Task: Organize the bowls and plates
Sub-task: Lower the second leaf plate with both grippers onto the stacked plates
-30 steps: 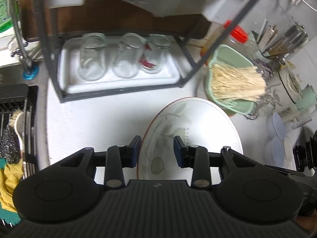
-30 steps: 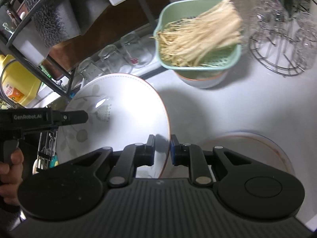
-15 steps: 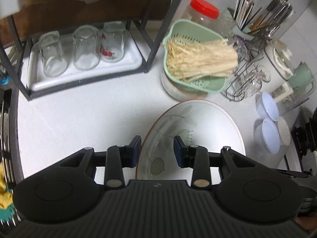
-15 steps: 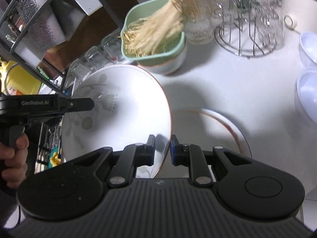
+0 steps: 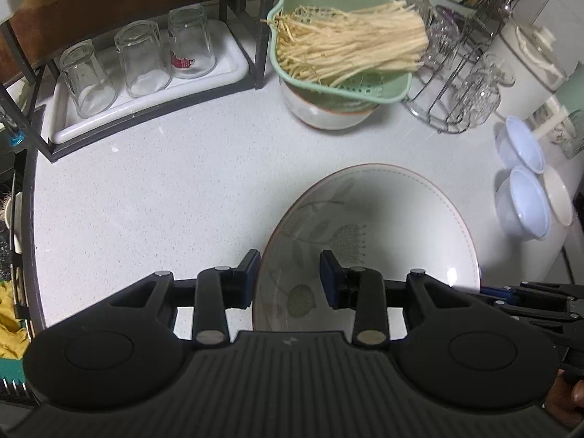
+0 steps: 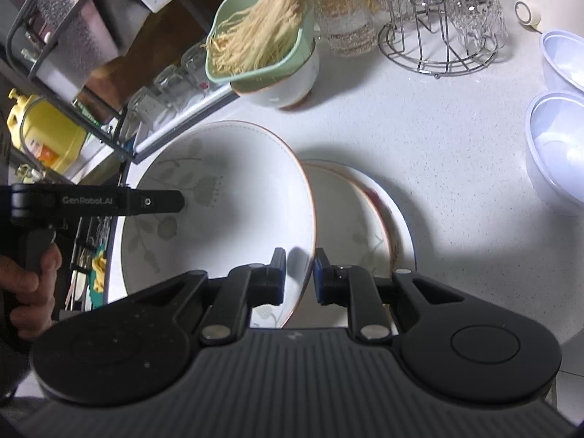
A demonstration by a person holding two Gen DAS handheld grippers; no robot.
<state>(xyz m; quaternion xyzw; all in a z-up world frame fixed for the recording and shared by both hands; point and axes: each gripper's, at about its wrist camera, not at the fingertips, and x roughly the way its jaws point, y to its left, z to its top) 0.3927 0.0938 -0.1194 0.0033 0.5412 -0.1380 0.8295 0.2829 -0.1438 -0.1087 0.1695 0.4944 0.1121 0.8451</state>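
Plate (image 6: pixel 226 197) with leaf print, tilted, carried above the table (image 5: pixel 153 189), centre of both frames. Gripped at its right rim by the right tool (image 6: pixel 299 277), narrow on the edge; straddled at its left rim by the left tool (image 5: pixel 290 277), wider, contact with the rim impossible to confirm. Just below and right in the right-wrist frame, two plates (image 6: pixel 365 215) stacked on the table, probably the destination. Lower right of that stack's frame edge, pale blue bowls (image 6: pixel 558 146) side by side, not nested. Upper centre, green colander (image 5: pixel 339 84) of noodles sitting in a white bowl (image 5: pixel 325 113). Stacking under way; this plate to set down, bowls left to sort.
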